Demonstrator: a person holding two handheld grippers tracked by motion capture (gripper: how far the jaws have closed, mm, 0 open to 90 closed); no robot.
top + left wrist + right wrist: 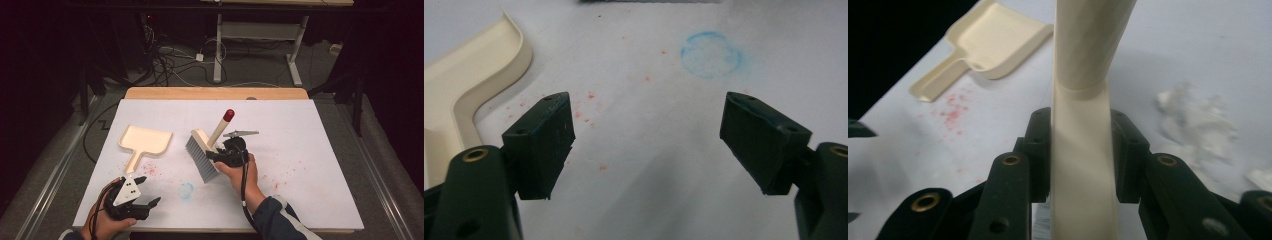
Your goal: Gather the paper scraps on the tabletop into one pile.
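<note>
A cream hand brush (205, 150) with grey bristles and a red-tipped handle stands tilted on the white table cover (300, 125) at mid-table. My right gripper (220, 156) is shut on the brush's cream handle (1080, 150), both pads pressing its sides. A cream dustpan (142, 142) lies flat to the left, its handle pointing toward the front; it also shows in the right gripper view (988, 42) and the left gripper view (469, 85). My left gripper (142, 192) rests open near the front left corner, nothing between its jaws (646, 145).
Red powder specks (150, 169) lie by the dustpan handle and more red specks (295, 167) to the right. A faint blue ring mark (186, 190) sits near the front centre. White crumbs (1198, 120) lie past the brush. Cables and a desk frame (260, 45) stand beyond the table.
</note>
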